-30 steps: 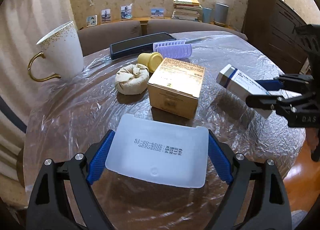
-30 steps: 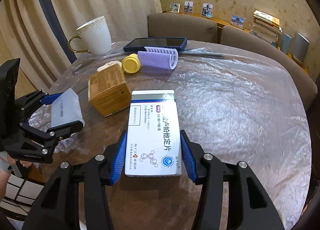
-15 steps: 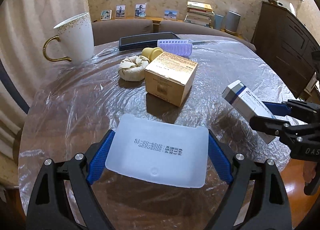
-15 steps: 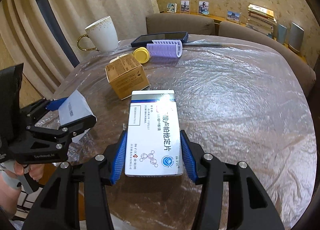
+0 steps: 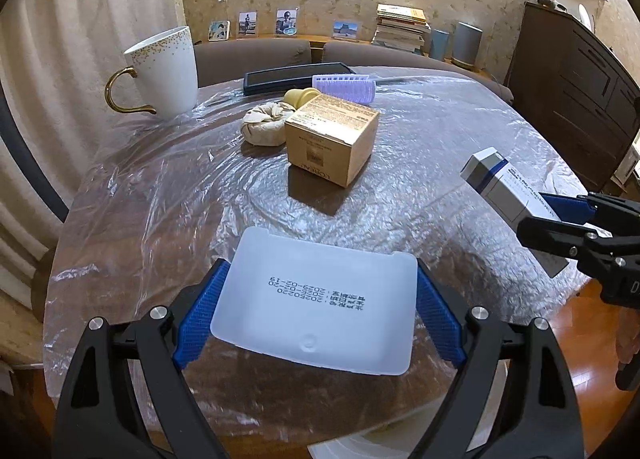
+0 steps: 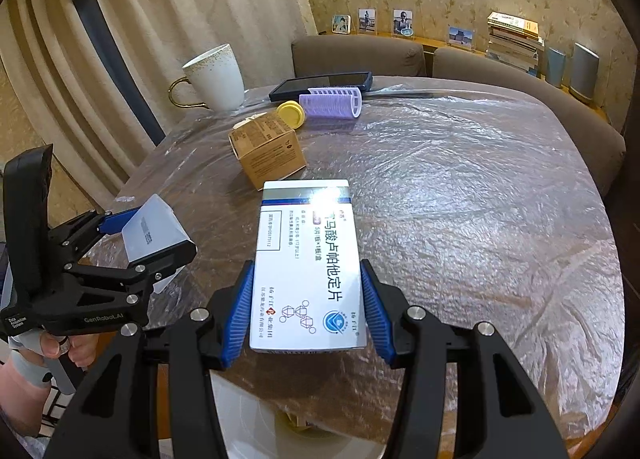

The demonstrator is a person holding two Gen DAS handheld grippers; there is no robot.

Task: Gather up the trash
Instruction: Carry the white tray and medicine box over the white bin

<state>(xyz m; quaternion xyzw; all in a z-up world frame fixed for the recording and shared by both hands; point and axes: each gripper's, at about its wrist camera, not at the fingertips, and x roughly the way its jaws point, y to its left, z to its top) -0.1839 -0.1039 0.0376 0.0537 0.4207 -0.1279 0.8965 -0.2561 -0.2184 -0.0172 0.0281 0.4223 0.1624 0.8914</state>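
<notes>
My left gripper (image 5: 316,311) is clamped across a flat translucent white plastic tray (image 5: 314,299), blue pads on its two short edges, tray held clear above the plastic-covered round table (image 5: 420,163). My right gripper (image 6: 306,307) grips a white-and-blue cardboard medicine box (image 6: 308,259) by its long sides. Tan cardboard carton (image 5: 332,139) sits on the table at 12 o'clock from the tray.
</notes>
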